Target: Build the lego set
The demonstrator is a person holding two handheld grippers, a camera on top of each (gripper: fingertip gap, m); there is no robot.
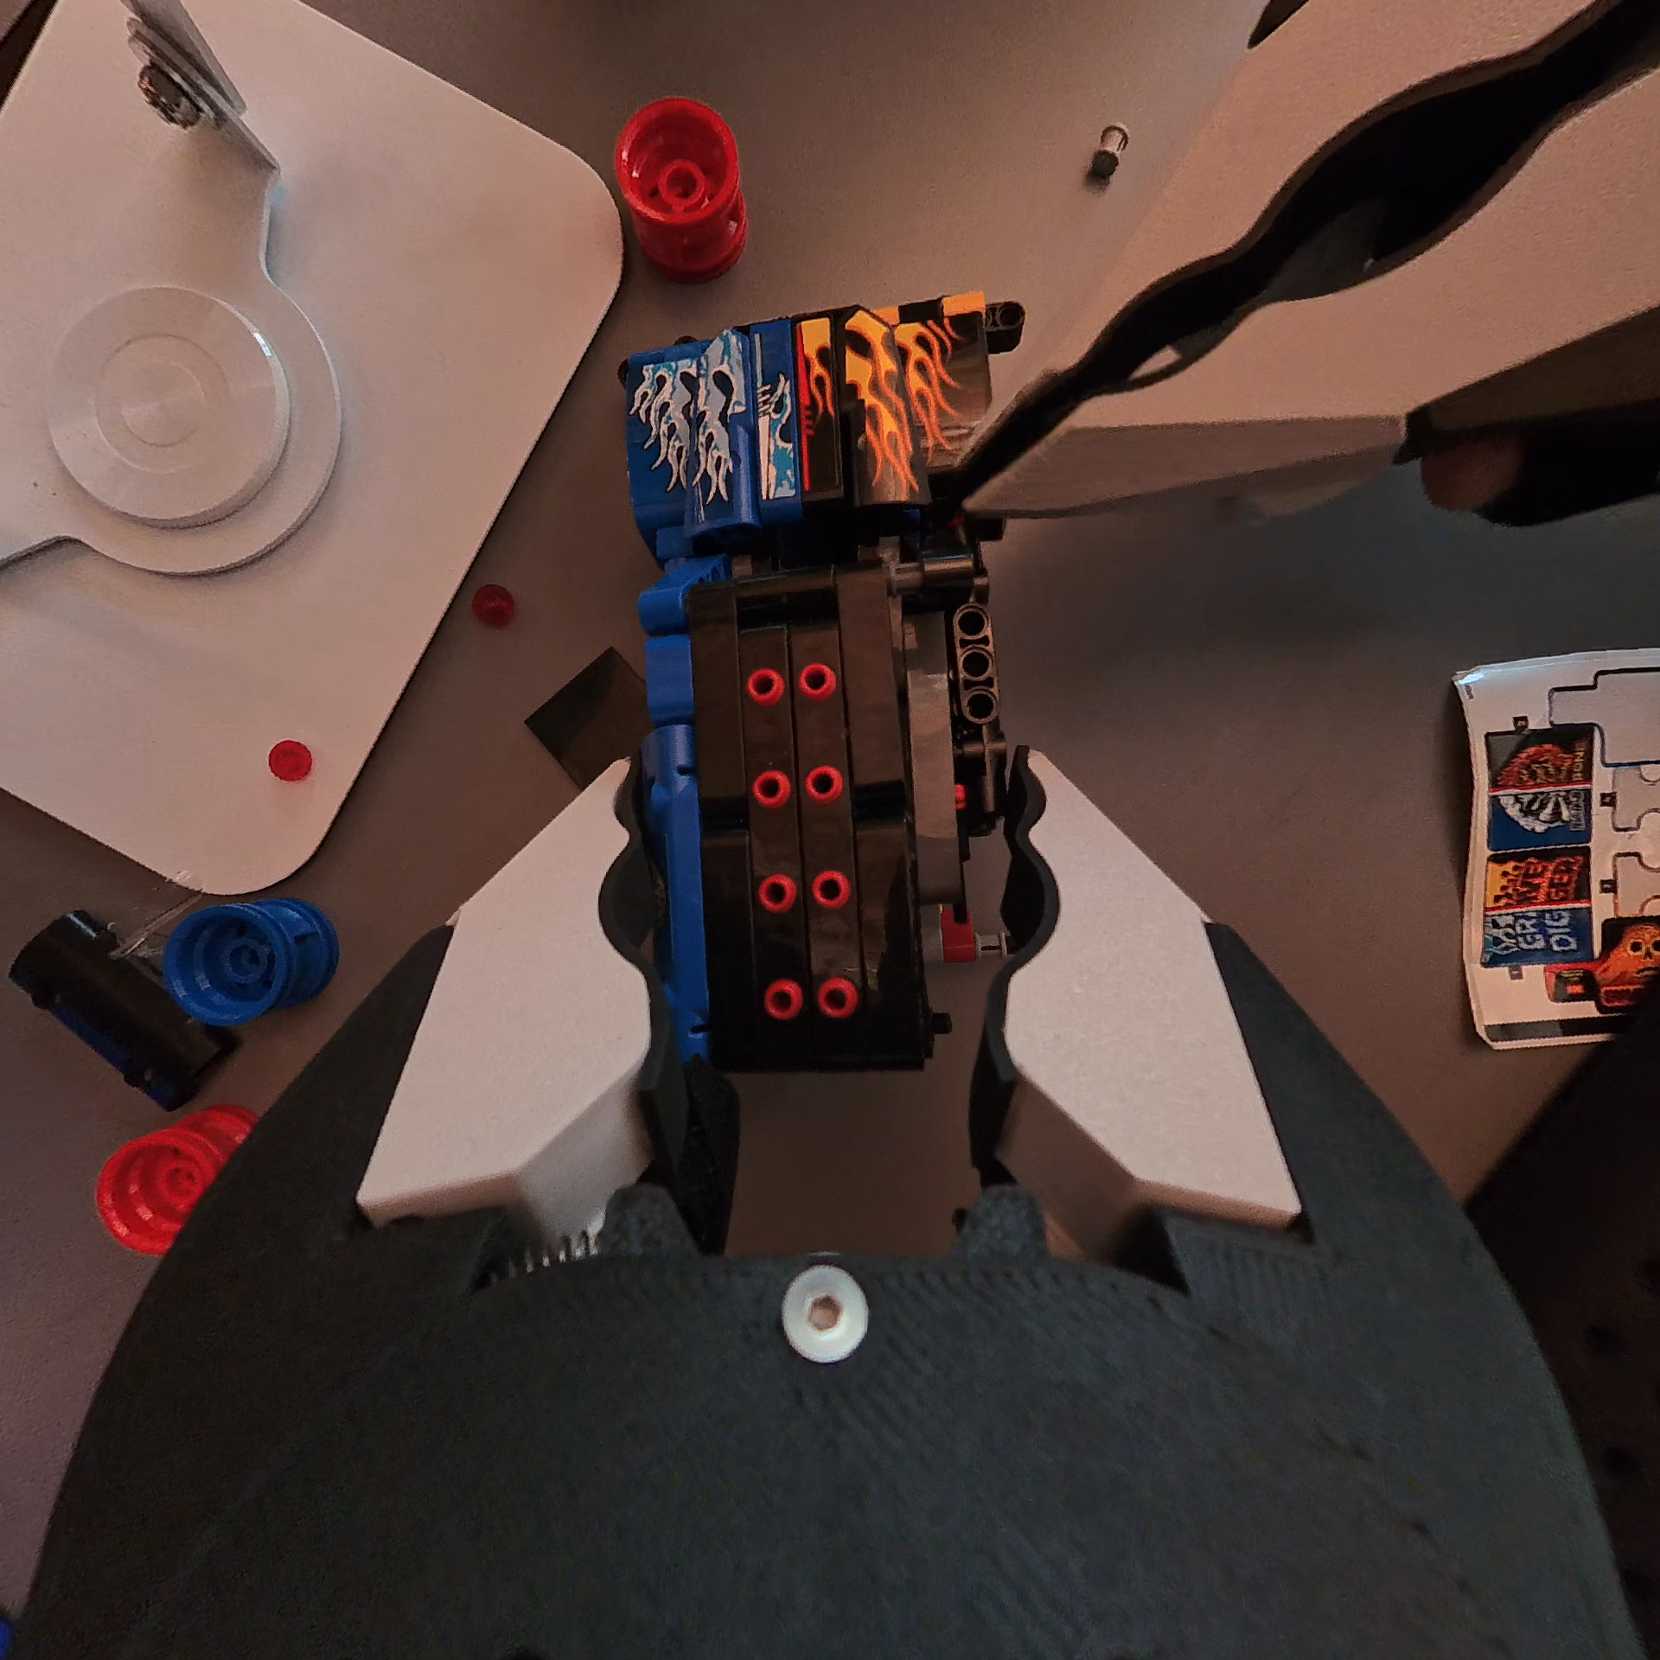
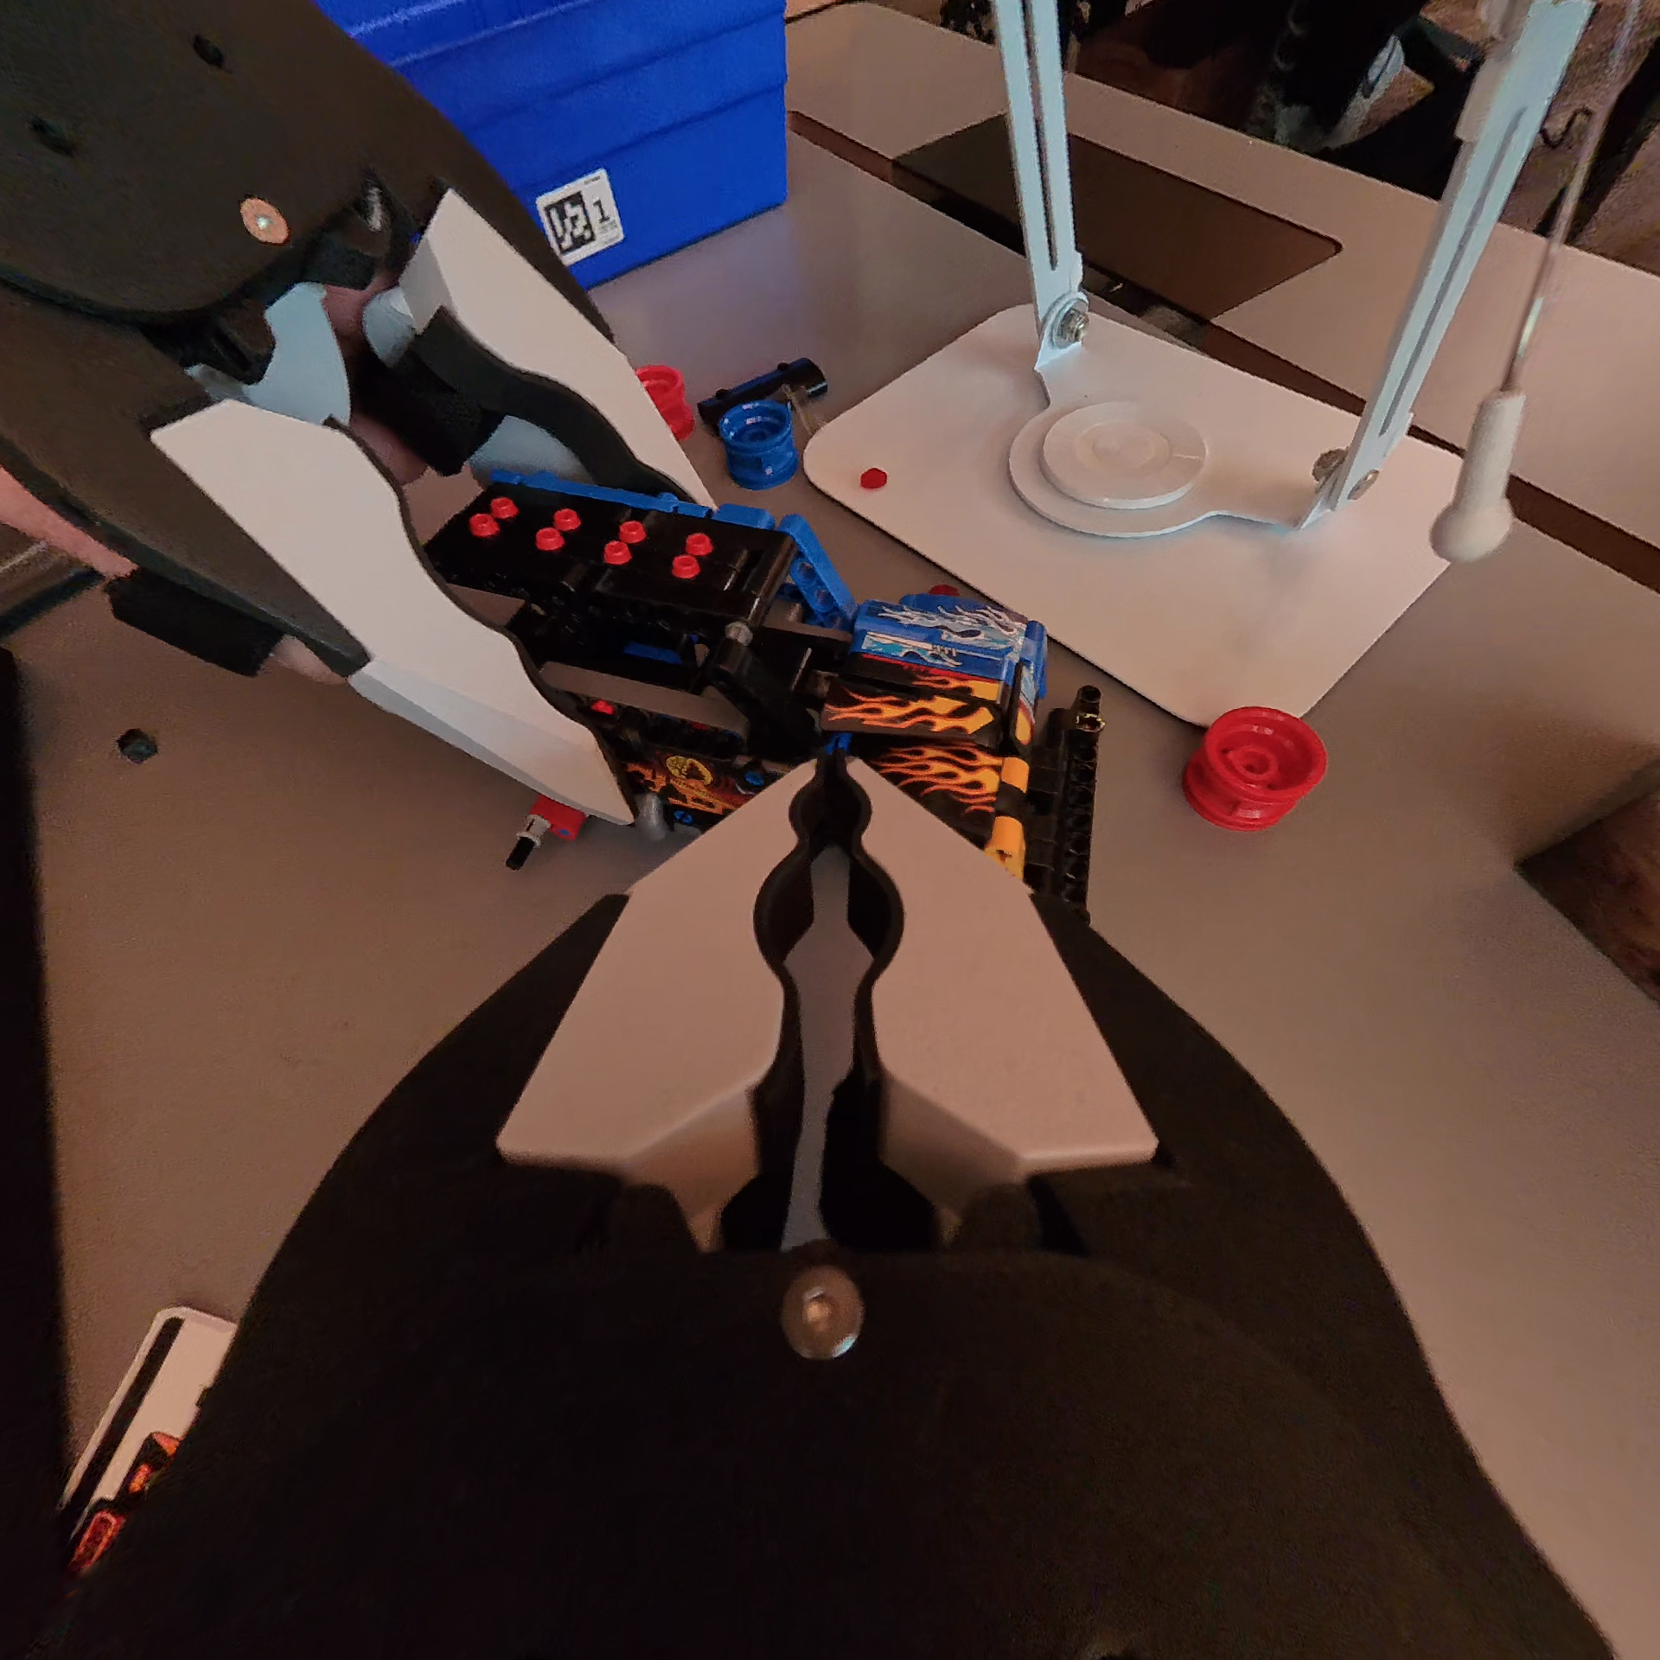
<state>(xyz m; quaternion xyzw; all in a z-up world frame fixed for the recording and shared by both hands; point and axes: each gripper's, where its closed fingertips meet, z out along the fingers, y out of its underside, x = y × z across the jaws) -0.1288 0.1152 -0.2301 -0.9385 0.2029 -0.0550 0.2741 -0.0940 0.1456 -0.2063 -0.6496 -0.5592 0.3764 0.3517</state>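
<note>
1. Now the truck [image 1: 808,701], a glossy black and blue brick build with flame stickers, lies mid-frame on the matte grey tabletop [image 1: 1213,629].
2. Left gripper [image 1: 826,808]: jaws spread around the truck's rear, blue side against one pad; whether they are truly squeezing it, I cannot tell.
3. Right gripper [image 2: 831,763]: jaws clenched, empty, tips touching the flame-stickered side.
4. Risk, in my judgement: a push from the right could swivel the truck or pop its smooth panels loose if the left hold is slack.
5. Ribbed red hub [image 1: 680,189] and blue hub [image 1: 251,959] sit apart, upper and lower left; round, so a knock could set them rolling.
</note>
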